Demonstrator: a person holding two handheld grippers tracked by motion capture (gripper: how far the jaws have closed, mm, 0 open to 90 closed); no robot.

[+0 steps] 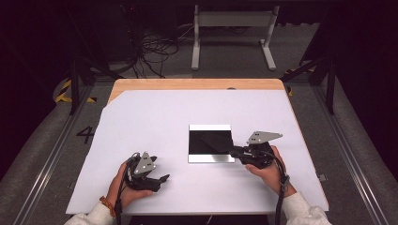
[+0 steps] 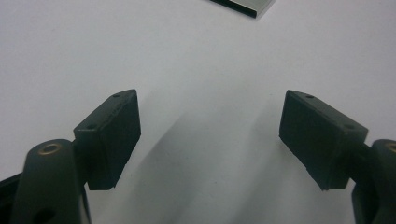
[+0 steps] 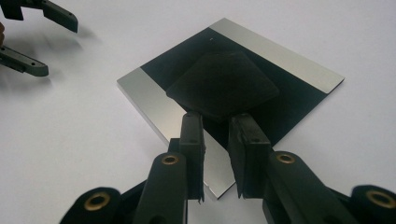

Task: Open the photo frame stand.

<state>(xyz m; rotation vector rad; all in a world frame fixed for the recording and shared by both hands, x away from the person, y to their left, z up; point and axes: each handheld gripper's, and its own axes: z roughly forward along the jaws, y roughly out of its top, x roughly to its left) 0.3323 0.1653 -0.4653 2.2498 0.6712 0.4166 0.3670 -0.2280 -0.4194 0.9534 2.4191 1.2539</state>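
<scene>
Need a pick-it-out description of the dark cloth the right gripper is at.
Start at the white sheet covering the table, then find the square plate right of its middle, silver at two edges and black between. The cloth is the matte black folded piece lying on the plate's black part, a corner at the right gripper. It looks soft and dull, where the plate is flat and shiny.

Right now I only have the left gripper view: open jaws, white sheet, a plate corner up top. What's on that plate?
Observer: A dark cloth lies on the plate, over its black middle.
Operator: Where's the right gripper?
Observer: The right gripper is at the plate's edge, jaws narrow, the cloth's corner between their tips. I can't confirm a pinch.
Operator: And my left gripper?
Observer: In the high view the left gripper is left of the plate, apart from it.
</scene>
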